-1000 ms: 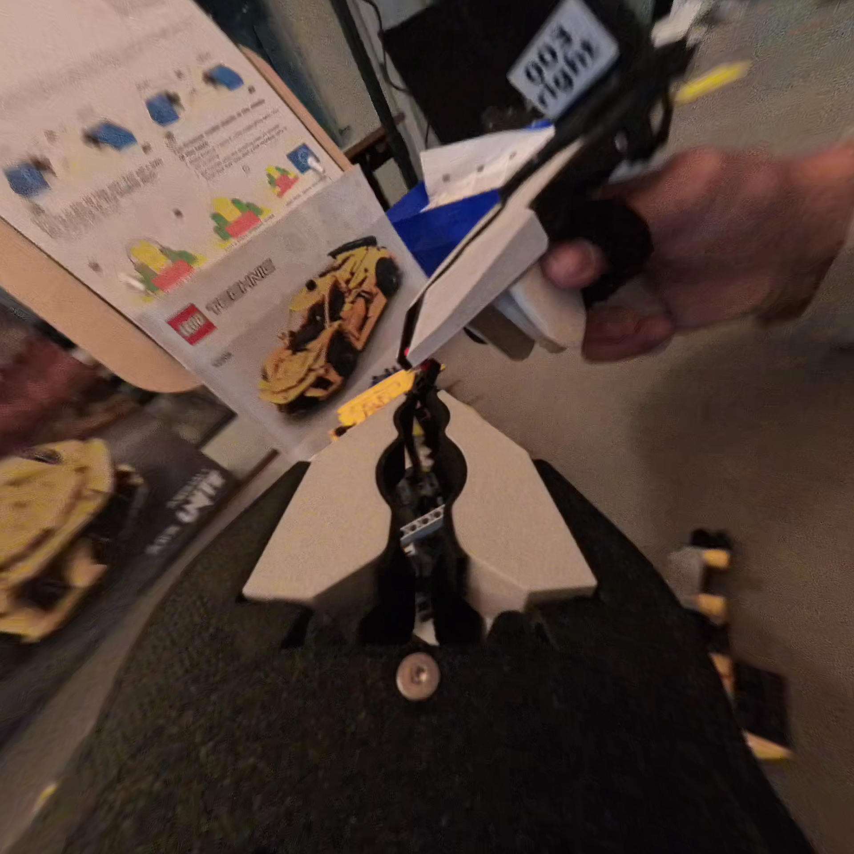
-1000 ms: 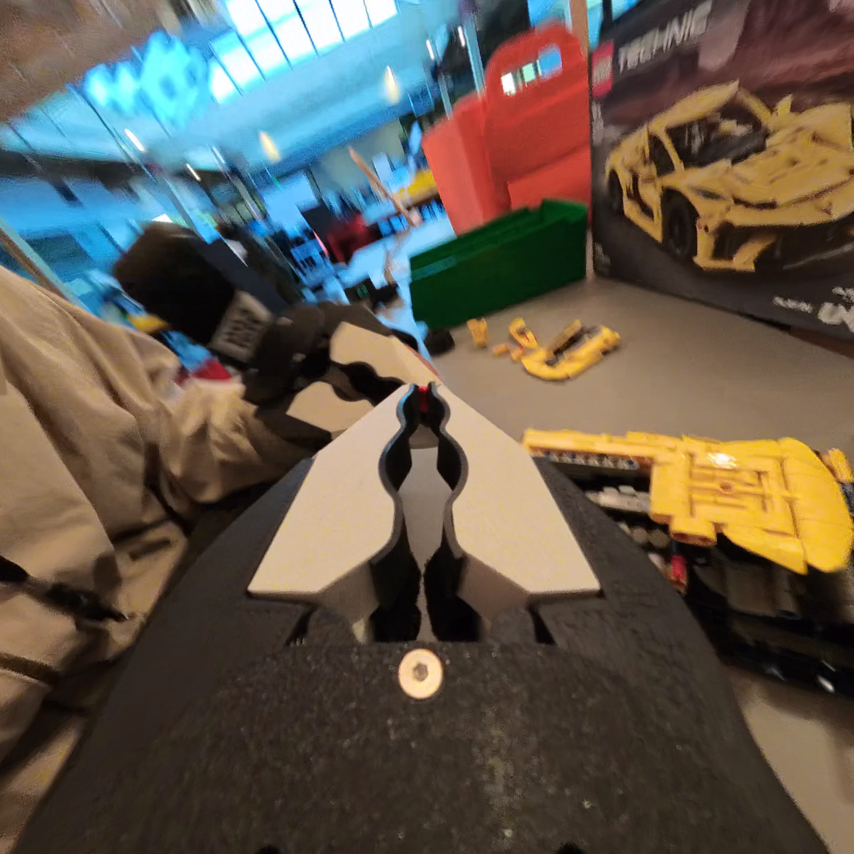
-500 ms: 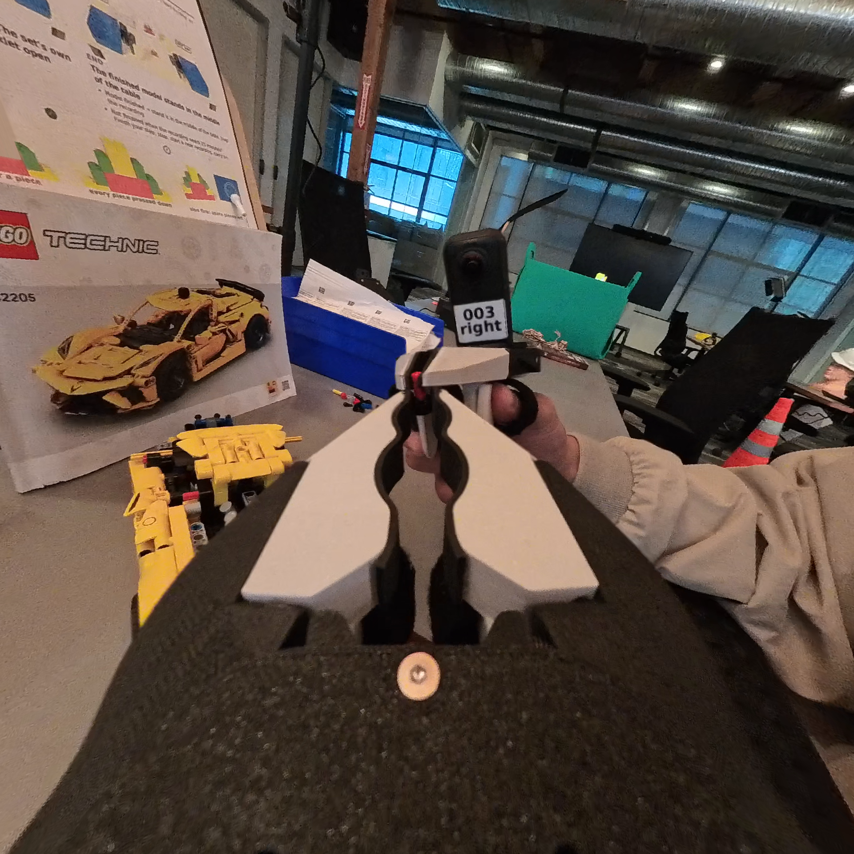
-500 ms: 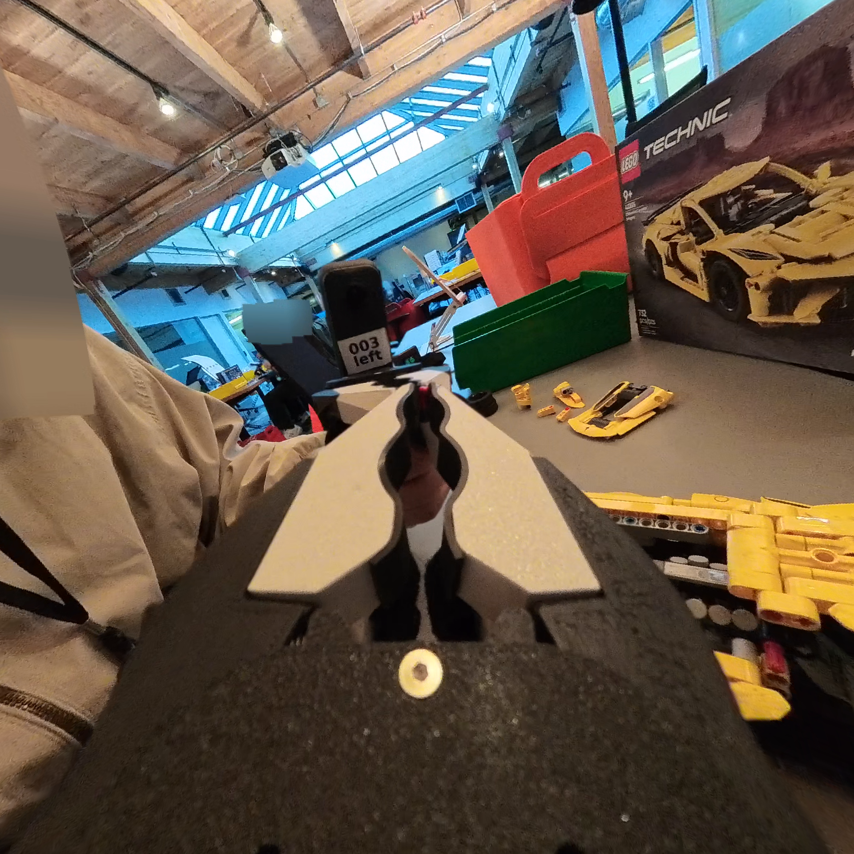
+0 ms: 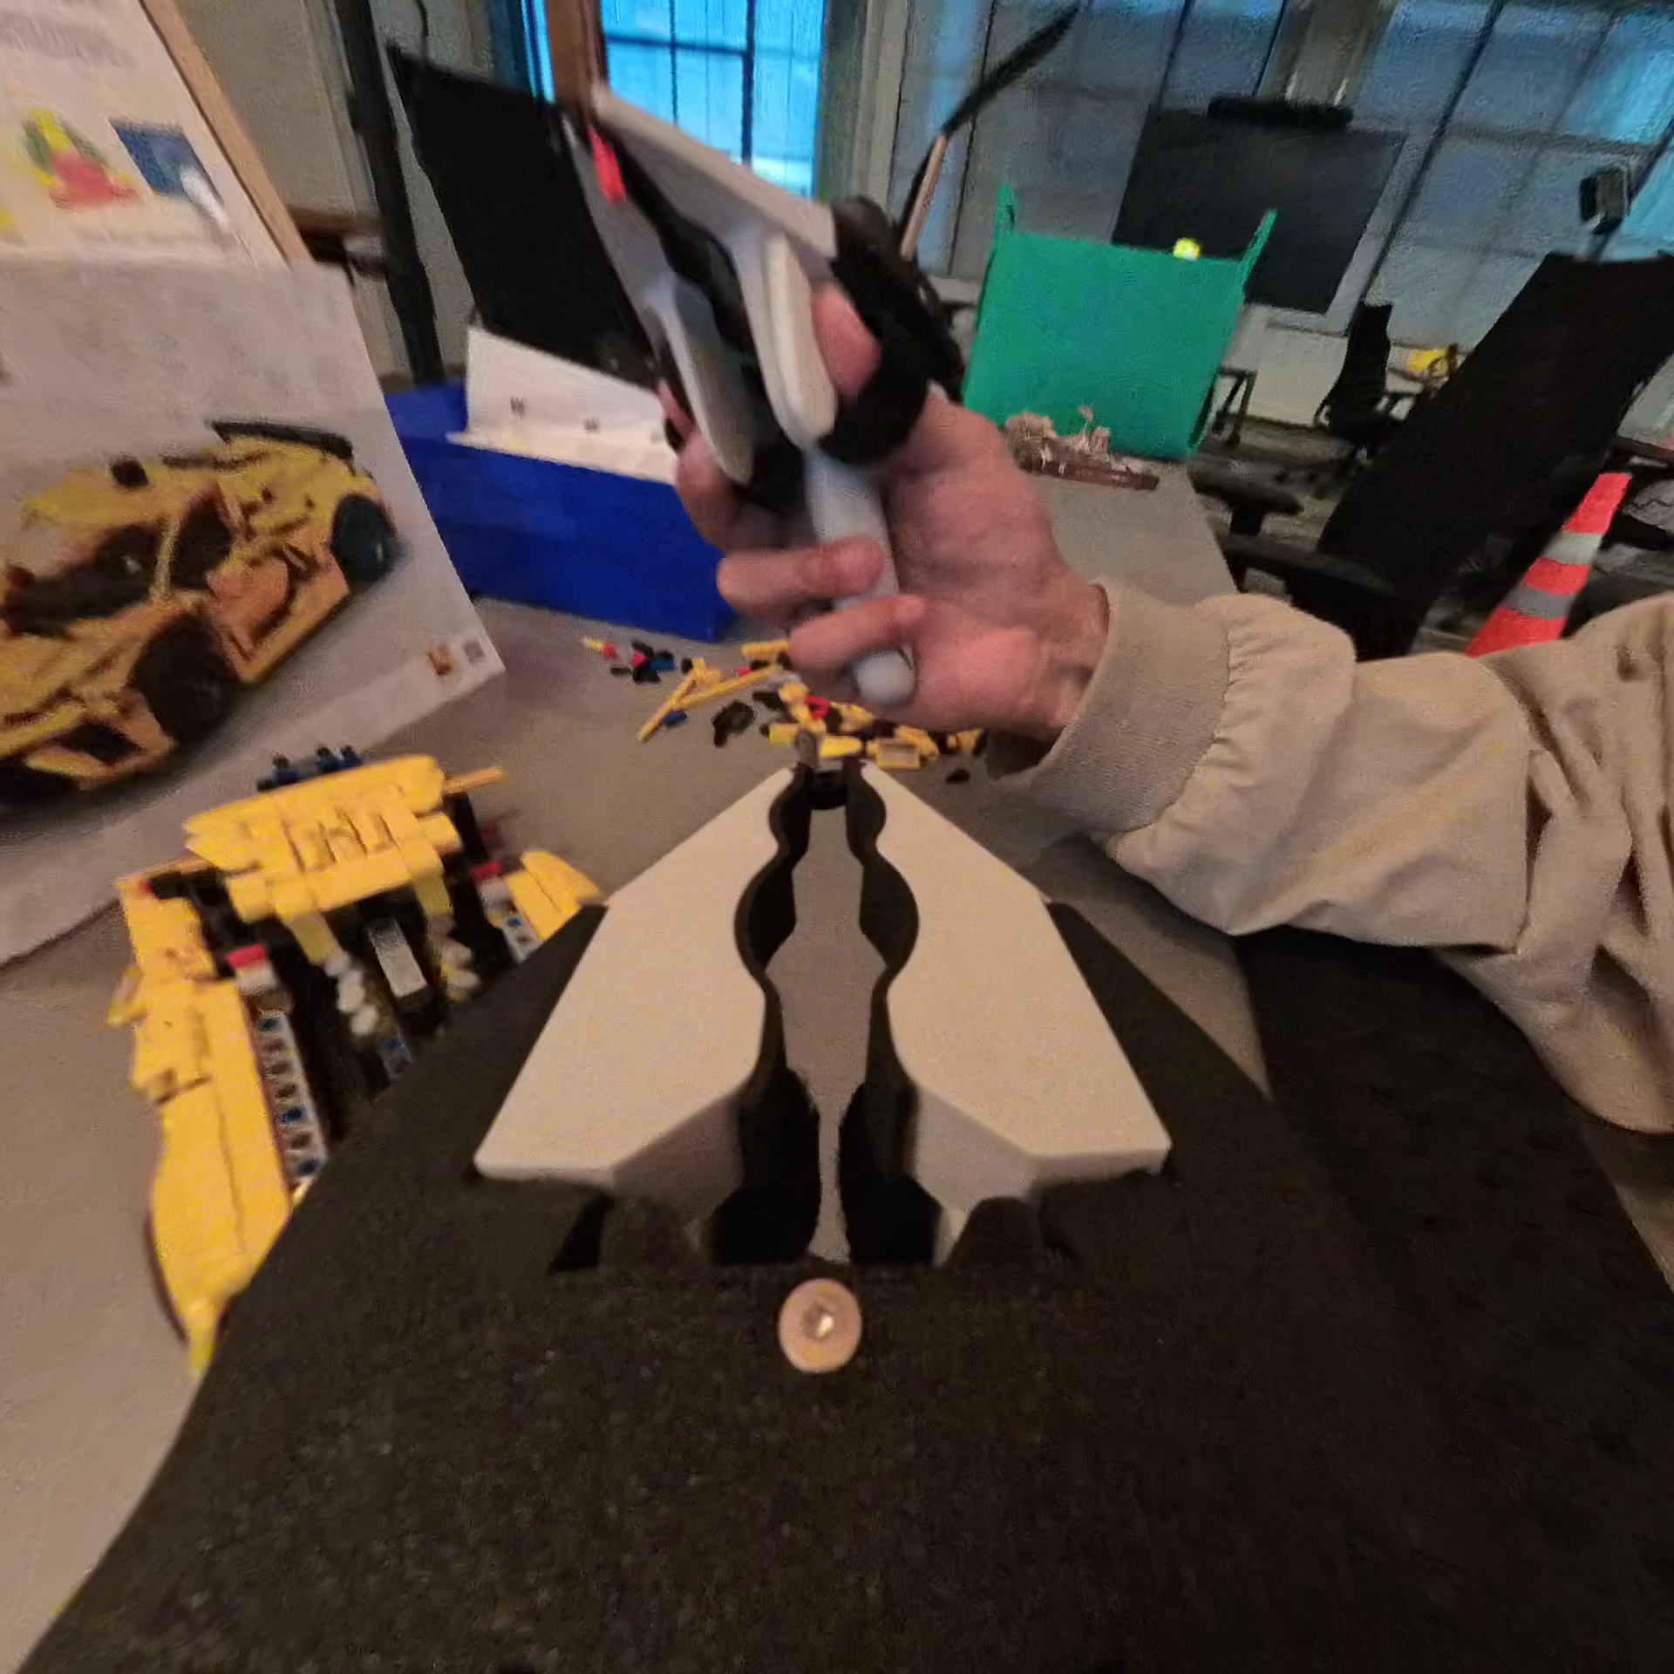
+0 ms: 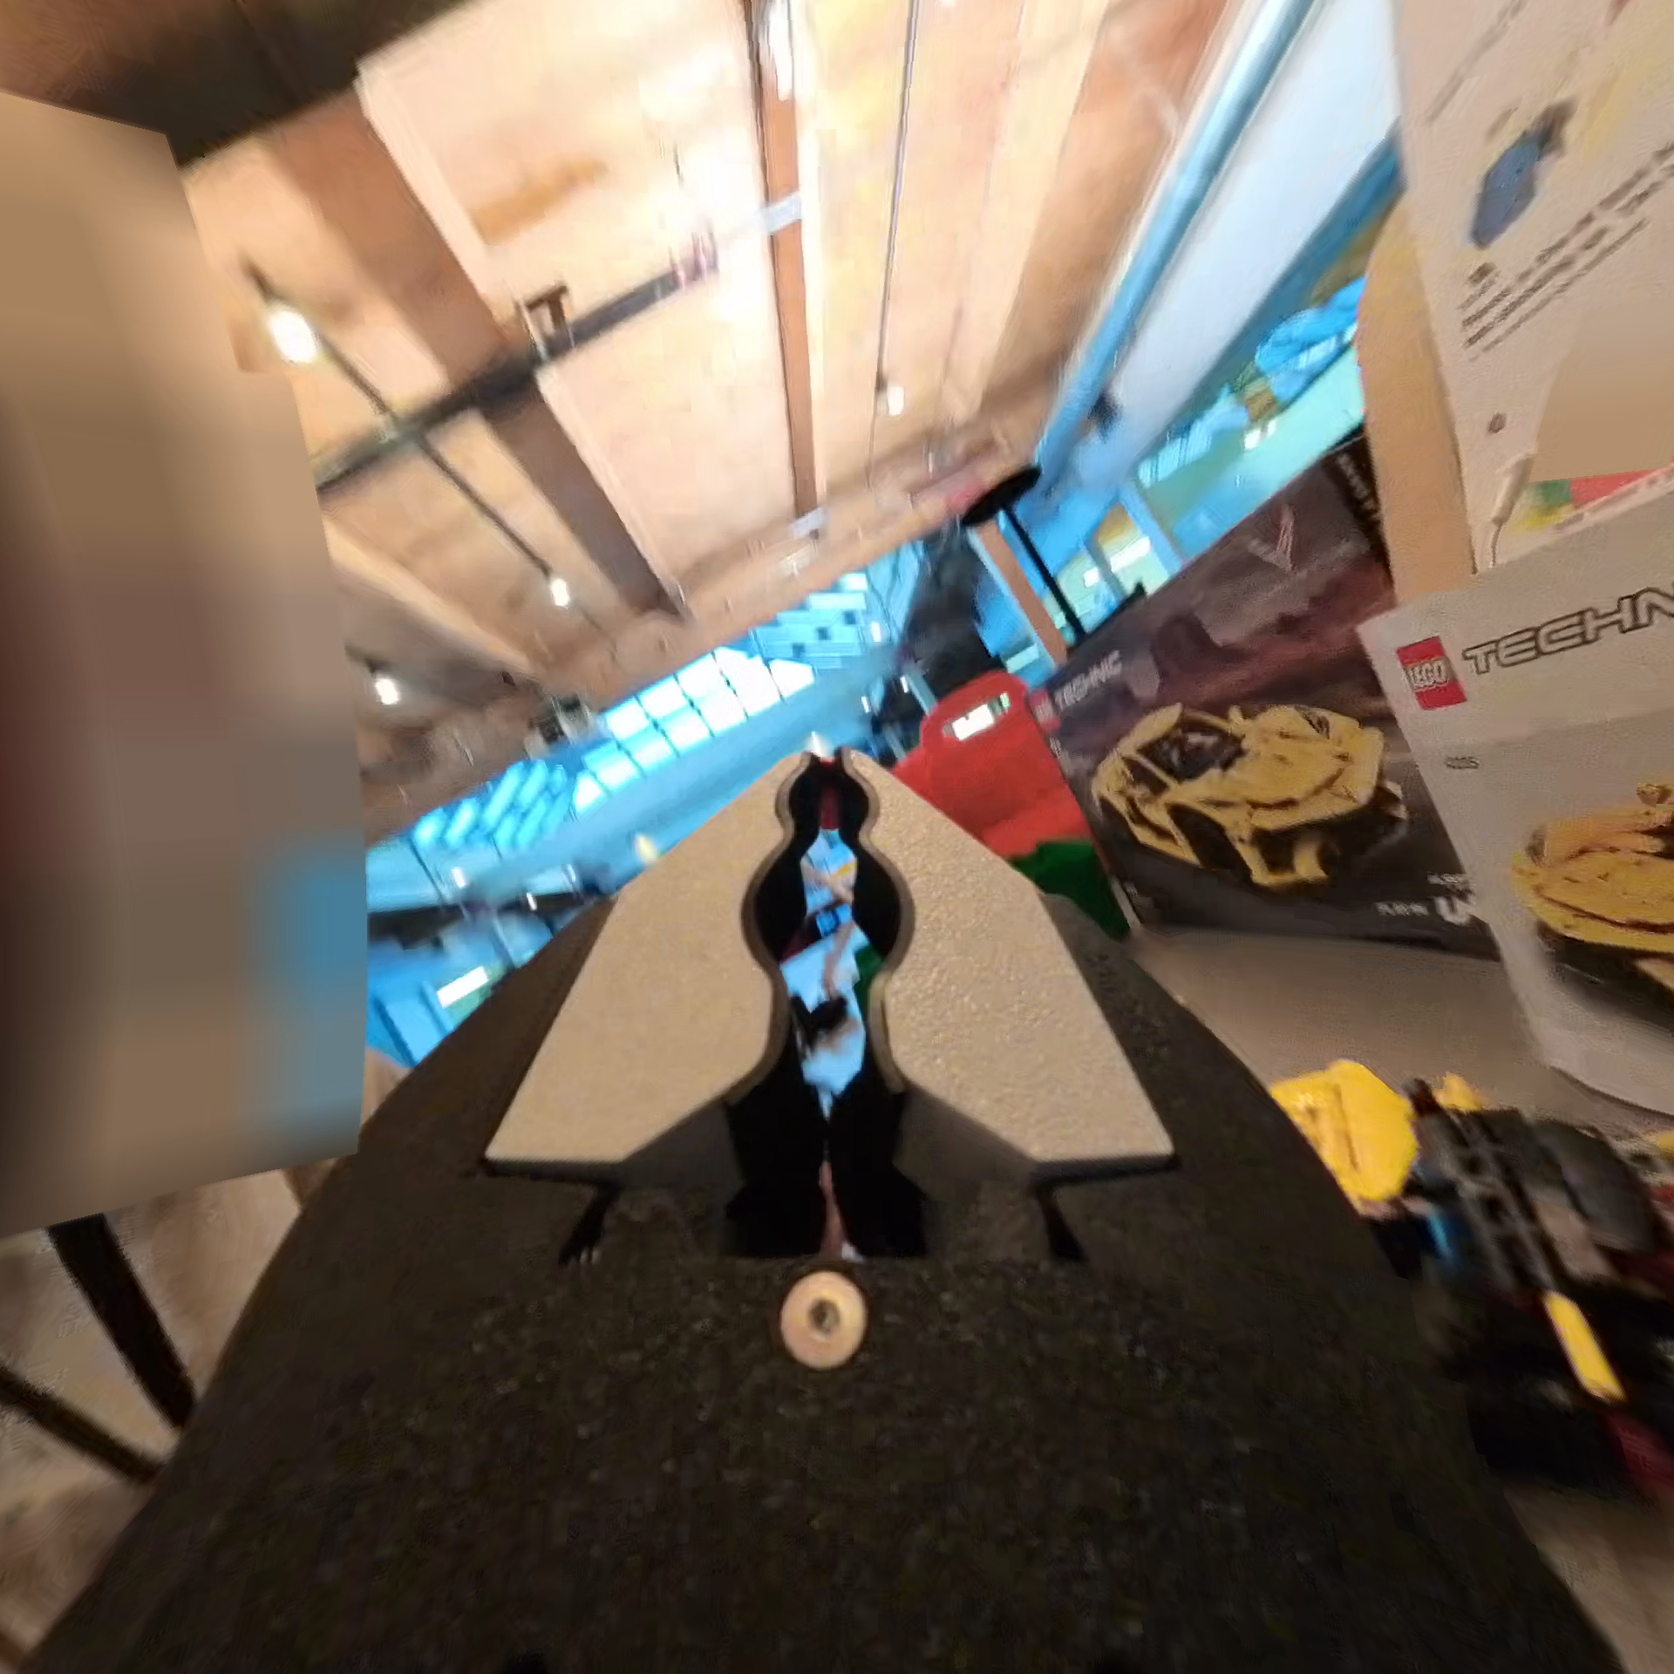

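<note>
My left gripper (image 5: 824, 784) is shut, with a small dark piece (image 5: 822, 797) between its tips. It hovers over the grey table (image 5: 580, 761), just in front of a pile of loose yellow and black pieces (image 5: 851, 729). A partly built yellow and black car model (image 5: 299, 924) stands to its left. My right gripper (image 6: 831, 761) is shut on a small red piece (image 6: 826, 797) and points up toward the ceiling. In the left wrist view a hand (image 5: 951, 562) holds it raised and tilted, above and behind the left tips, the red piece (image 5: 605, 168) at its tip. The model (image 6: 1359, 1141) lies at its lower right.
An instruction booklet (image 5: 181, 543) showing a yellow car leans at the left, also in the right wrist view (image 6: 1585, 861). A blue bin (image 5: 562, 534) with papers stands behind it. The dark set box (image 6: 1250, 797) and a red bin (image 6: 987, 770) stand farther back. A beige sleeve (image 5: 1359, 815) crosses the right side.
The two grippers were tip to tip half a second ago. The right gripper has since lifted and tilted upward with the red piece. The left gripper now points lower, at the loose pieces.
</note>
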Demonstrator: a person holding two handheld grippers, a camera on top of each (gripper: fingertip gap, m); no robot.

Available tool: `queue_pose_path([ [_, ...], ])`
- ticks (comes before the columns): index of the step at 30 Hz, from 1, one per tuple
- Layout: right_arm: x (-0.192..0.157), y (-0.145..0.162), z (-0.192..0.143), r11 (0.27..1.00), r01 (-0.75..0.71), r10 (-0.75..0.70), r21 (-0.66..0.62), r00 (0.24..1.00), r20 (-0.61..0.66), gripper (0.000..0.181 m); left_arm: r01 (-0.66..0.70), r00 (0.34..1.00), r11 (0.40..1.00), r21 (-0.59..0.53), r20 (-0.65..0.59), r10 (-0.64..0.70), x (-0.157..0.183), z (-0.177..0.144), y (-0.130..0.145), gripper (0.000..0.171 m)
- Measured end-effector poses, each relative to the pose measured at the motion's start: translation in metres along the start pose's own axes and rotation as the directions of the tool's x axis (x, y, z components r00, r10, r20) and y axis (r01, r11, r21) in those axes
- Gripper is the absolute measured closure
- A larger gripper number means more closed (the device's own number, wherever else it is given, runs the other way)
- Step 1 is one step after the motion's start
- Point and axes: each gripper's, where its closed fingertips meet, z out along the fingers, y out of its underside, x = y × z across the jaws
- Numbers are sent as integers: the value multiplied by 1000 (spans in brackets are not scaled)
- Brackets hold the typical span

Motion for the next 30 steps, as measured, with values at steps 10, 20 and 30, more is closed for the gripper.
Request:
queue_pose_path([
  [10, 90, 29, -224, 537, -326, -608, -778, 490, -624, 178, 18, 1000, 969, -246, 9, -16, -2, 34, 37, 165],
  [20, 57, -8, -289, 706, -231, -553, -669, 411, -725, 162, 438, 874, 737, -514, 51, -484, 20, 172, 64, 165],
  [30, -66, 86, -169, 956, -59, -123, -288, 809, -574, 159, 403, 914, 896, -188, 43, -403, 53, 69, 40, 165],
])
